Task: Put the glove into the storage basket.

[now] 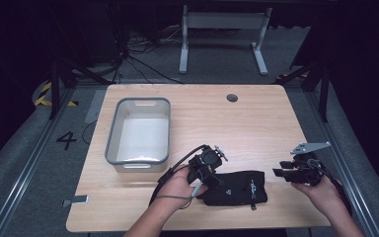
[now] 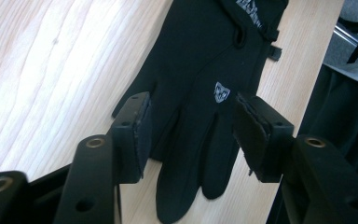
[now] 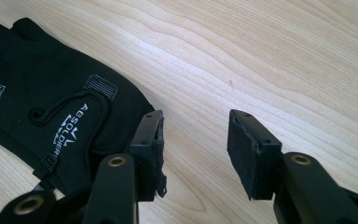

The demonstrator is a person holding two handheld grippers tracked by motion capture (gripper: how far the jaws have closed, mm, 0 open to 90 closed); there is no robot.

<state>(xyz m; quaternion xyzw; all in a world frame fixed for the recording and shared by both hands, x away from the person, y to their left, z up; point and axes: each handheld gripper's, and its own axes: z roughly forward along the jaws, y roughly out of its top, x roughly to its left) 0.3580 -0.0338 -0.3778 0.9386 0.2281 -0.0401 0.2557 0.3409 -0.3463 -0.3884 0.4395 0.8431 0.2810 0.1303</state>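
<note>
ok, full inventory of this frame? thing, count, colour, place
glove: 1, black, flat on the table's near edge, between the two hand-held grippers
bin: 1, grey, left half of table
table: 1, light wood, with a round dark hole near its far edge
frame: 1, grey metal, on the floor beyond the table
left hand-held gripper: 1, black, open, over the glove's fingers
right hand-held gripper: 1, black, open, beside the glove's cuff

The high view looks forward and down over the whole tabletop [image 1: 256, 123]; both gripper views sit close above its near edge, sharing the glove [image 1: 237, 190].
</note>
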